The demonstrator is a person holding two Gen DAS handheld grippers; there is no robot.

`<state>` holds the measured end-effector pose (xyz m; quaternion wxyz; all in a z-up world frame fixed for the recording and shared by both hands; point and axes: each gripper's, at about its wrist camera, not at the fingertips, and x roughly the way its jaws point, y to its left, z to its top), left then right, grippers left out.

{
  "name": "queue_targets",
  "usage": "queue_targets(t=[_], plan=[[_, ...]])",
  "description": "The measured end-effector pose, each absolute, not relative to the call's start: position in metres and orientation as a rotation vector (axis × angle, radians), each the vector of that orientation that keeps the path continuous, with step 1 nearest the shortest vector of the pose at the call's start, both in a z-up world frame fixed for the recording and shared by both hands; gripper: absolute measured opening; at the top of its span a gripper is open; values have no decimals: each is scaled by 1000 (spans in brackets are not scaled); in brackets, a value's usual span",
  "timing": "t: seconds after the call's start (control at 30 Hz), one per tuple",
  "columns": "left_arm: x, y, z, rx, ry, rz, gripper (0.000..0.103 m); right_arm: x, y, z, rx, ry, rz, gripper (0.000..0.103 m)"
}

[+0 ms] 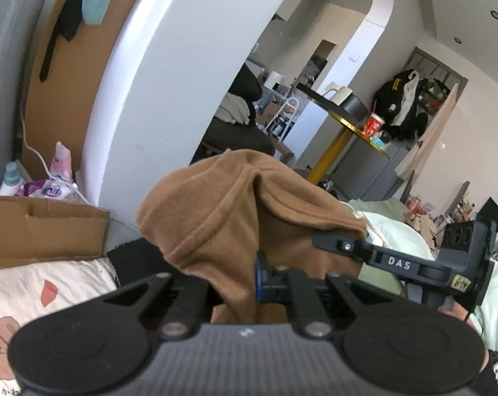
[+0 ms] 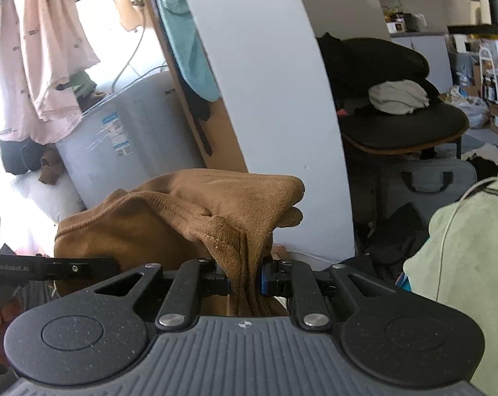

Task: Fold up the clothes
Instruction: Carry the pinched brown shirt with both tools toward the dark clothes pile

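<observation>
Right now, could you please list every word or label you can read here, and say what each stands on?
"DAS": on the right hand-held gripper.
"GenRobot.AI": on the left hand-held gripper.
Yellow sticker on that right gripper: unclear.
Washing machine labels, pink packet: too blurred.

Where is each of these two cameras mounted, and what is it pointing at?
Left wrist: on the left gripper, looking along its fingers at the brown garment it pinches; the right gripper and a bit of hand show at right.
Right wrist: on the right gripper, clamped on the same garment; the other gripper and fingers show at left.
Shared: the garment, the white pillar, each other's gripper.
</observation>
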<state>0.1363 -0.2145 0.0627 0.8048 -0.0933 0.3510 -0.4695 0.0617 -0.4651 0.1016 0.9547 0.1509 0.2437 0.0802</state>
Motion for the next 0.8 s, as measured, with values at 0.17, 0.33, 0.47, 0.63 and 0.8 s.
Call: queue_targets(t=[0.17,0.33,0.47,0.63,0.8], plan=[[157,-224,44,-217,791,-1014,8,78,-477,85,322,515,143,15],[172,-240,20,-233,823,-1019,8,93,-486,62,314,534,116,15],[182,-259,2,-193,839,-1063,8,103,-499,38,315,554,79,15],[200,-277,-24,-162,867,-1107,8,117,-515,11,326,576,36,15],[222,-289,-59,-190,905,-1109,8,137,-520,-16,306,596,3,15]])
